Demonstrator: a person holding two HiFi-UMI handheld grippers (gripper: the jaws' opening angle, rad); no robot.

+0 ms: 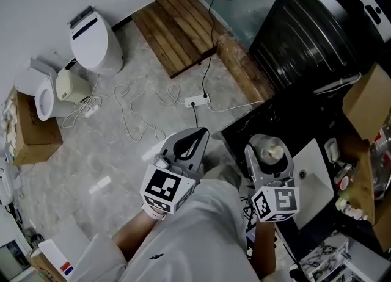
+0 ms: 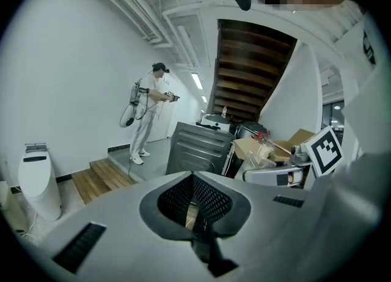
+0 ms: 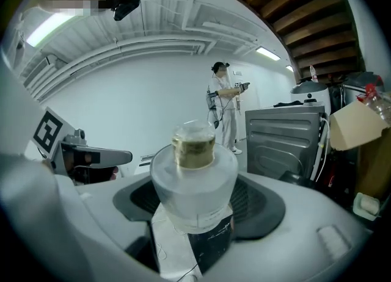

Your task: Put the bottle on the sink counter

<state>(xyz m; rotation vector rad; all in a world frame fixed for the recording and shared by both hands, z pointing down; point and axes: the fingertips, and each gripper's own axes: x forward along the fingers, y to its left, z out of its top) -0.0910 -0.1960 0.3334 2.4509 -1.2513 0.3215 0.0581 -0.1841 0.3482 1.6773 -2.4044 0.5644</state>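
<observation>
A frosted bottle with a gold cap stands upright between the jaws of my right gripper, which is shut on its body. In the head view the same bottle sits in the right gripper above the dark counter's near-left corner, just left of the white sink. My left gripper hangs over the stone floor to the left of the right one. Its jaws meet at the tips with nothing between them, as the left gripper also appears in its own view.
A black appliance and a cardboard box stand behind the counter, which has small items at its right. On the floor lie a power strip with cables, a wooden platform, two toilets. A person in white stands far off.
</observation>
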